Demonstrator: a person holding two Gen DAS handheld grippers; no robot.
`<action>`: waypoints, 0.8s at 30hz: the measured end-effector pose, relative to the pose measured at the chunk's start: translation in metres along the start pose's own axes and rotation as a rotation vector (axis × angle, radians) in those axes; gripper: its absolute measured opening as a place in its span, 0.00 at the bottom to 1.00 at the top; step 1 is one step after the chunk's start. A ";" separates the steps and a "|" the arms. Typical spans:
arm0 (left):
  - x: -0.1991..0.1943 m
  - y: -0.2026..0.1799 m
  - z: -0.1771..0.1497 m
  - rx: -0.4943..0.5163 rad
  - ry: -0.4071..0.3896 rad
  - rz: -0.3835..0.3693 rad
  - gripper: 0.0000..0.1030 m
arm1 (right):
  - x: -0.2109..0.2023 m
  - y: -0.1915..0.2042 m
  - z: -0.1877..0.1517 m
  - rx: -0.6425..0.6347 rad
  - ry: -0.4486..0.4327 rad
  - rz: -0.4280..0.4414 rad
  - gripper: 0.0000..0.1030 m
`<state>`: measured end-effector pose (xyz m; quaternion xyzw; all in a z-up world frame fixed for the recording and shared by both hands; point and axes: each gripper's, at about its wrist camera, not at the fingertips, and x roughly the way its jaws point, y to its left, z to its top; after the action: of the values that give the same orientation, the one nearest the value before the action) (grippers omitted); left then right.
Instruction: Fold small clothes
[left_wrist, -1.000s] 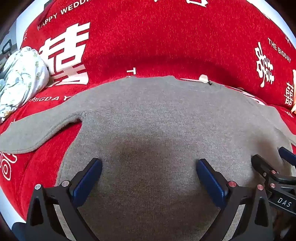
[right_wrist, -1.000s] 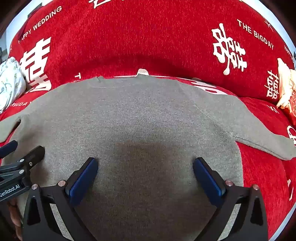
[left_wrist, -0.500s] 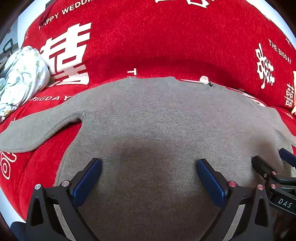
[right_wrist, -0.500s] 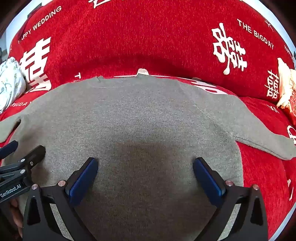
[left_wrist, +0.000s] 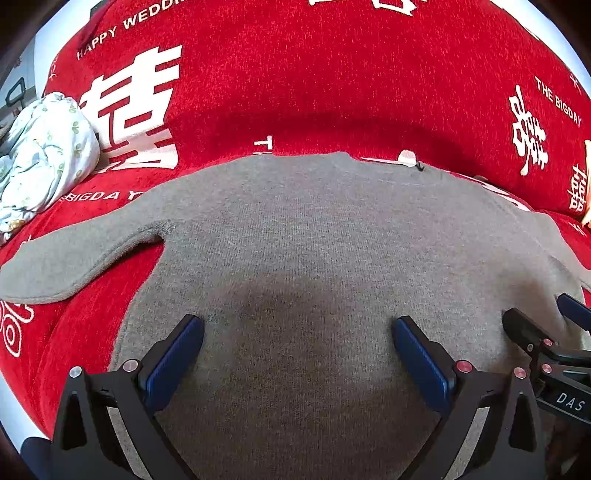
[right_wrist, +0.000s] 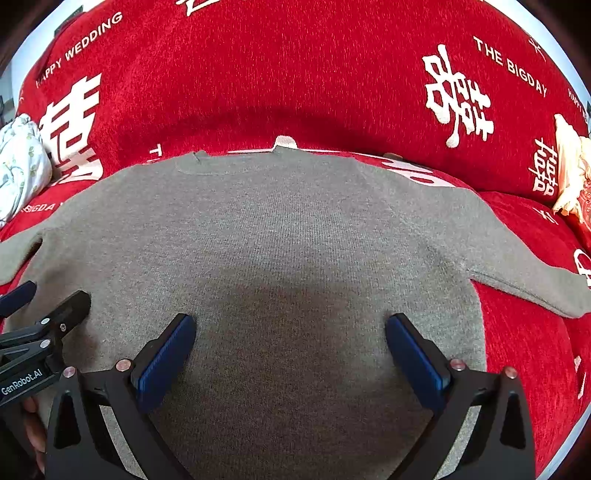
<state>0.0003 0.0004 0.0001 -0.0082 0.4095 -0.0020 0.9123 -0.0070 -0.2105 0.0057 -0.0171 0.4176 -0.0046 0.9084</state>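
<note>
Nothing has shifted: both grippers, left (left_wrist: 297, 354) and right (right_wrist: 290, 350), hover agape over the flat sweater (left_wrist: 314, 251). Next, pinch a sleeve (left_wrist: 77, 258) inward.

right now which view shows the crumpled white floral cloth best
The left wrist view: the crumpled white floral cloth sits large and nearly whole at the left edge. The right wrist view catches only a smaller, cropped sliver of it.

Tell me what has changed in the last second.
Nothing visibly changed. Both tongs, left and right, remain open above the grey sweater, which lies spread flat on the red cover, sleeves out.
</note>
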 end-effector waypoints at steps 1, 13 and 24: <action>-0.001 0.000 -0.002 0.001 -0.002 0.000 1.00 | 0.000 0.000 0.000 0.000 0.000 0.000 1.00; -0.002 -0.001 -0.004 0.003 -0.001 0.007 1.00 | 0.002 0.000 -0.001 0.001 0.012 -0.003 1.00; 0.004 -0.003 0.013 0.000 0.161 0.024 1.00 | 0.008 0.001 0.014 0.018 0.172 -0.018 1.00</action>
<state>0.0123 -0.0022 0.0059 -0.0029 0.4816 0.0083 0.8763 0.0090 -0.2095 0.0086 -0.0121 0.4940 -0.0179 0.8692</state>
